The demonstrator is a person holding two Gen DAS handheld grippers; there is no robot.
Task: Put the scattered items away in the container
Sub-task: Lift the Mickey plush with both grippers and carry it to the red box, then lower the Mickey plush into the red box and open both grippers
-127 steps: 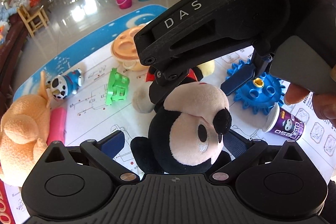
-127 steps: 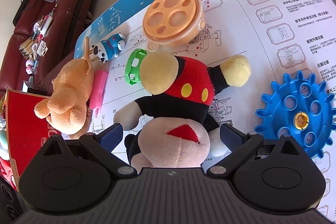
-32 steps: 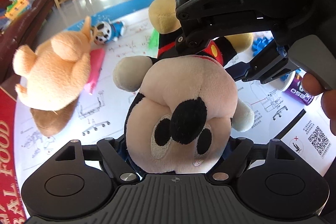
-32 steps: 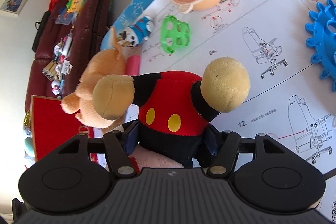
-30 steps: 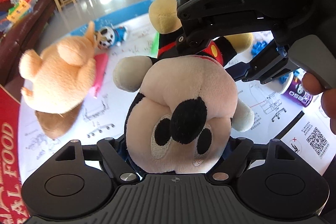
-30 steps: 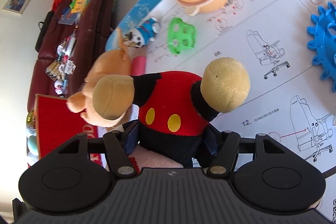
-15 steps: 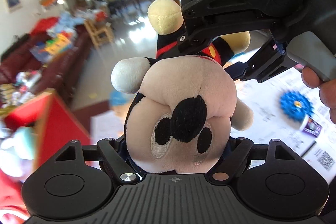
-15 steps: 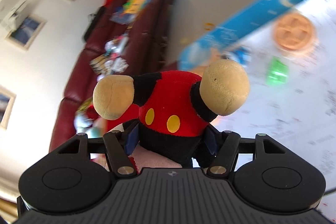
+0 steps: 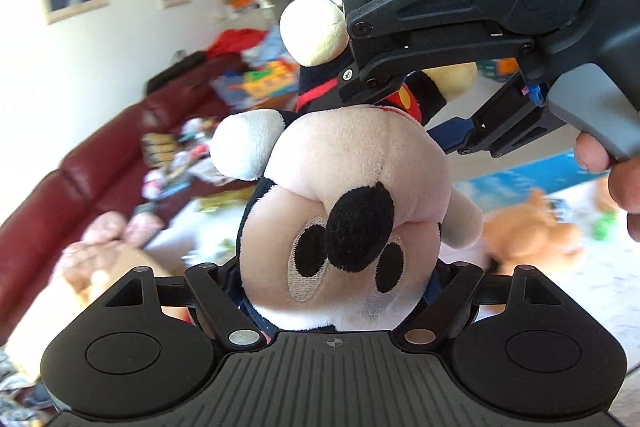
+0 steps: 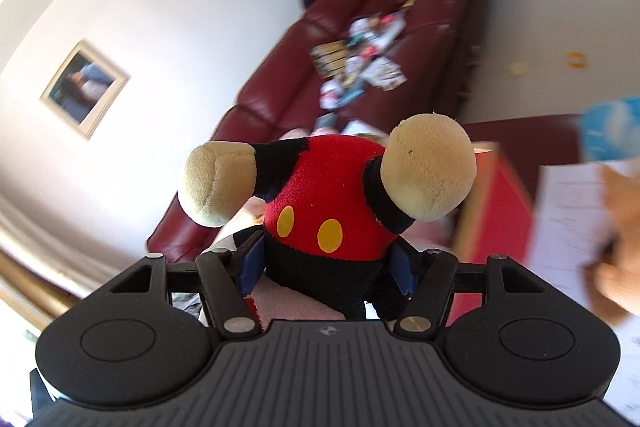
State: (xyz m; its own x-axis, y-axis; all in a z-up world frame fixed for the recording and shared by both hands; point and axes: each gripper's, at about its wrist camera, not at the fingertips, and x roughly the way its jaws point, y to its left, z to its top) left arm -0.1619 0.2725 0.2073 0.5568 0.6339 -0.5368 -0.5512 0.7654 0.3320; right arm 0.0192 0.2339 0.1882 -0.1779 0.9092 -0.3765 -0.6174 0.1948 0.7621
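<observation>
1. Both grippers have the Mickey plush (image 9: 352, 211) up in the air. The left gripper (image 9: 336, 287) has its fingers pressed in on either side of the head, and the right gripper (image 10: 326, 267) has its blue pads (image 10: 250, 265) squeezed against the black waist.
2. In the left wrist view the right gripper (image 9: 404, 107) comes in from above, clamped round the body, with the person's hand (image 9: 616, 171) on its grey trigger.
3. The toy fills the gap between each pair of fingers, with no slack at the sides. Feet and arms stick out free beyond the fingertips.
4. Soft, fuzzy fabric: cream face, black nose, embroidered eyes, red shorts (image 10: 332, 195) with two yellow buttons, and rounded tan feet (image 10: 430, 167).
5. Below and to the right sits a red box (image 10: 496, 211); I cannot make out its opening.
6. Further right there is a blurred white printed sheet (image 10: 568, 227) and an orange plush (image 9: 532, 231).
7. Behind is a dark red leather sofa (image 10: 420, 39) strewn with toys and papers, and a white wall with framed pictures (image 10: 84, 89).
</observation>
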